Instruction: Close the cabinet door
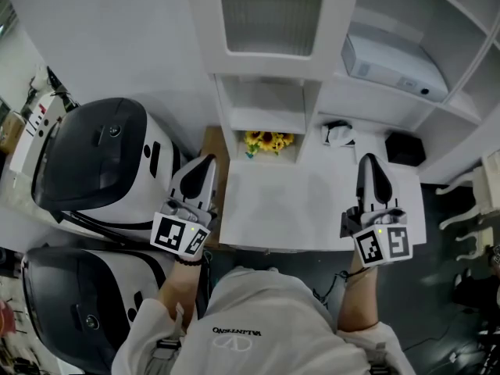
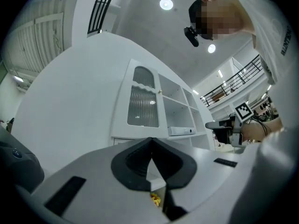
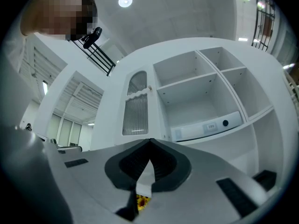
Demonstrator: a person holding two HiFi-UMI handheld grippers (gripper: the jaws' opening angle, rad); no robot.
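Observation:
The cabinet door (image 1: 269, 14) is a white frame around a ribbed glass pane, at the top left of the white shelf unit. It shows again in the left gripper view (image 2: 143, 99) and the right gripper view (image 3: 136, 106), where it looks flush with the cabinet front. My left gripper (image 1: 208, 161) hovers low over the left edge of the white counter (image 1: 312, 209), its jaws shut and empty, well short of the door. My right gripper (image 1: 367, 159) hangs over the counter's right part, also shut on nothing. Both point toward the cabinet.
Yellow flowers (image 1: 268, 141) sit in the niche under the door. A white box-shaped device (image 1: 391, 65) lies on an open shelf to the right. A small black box (image 1: 405, 148) stands below it. Two large black-and-white machines (image 1: 101, 158) stand at the left.

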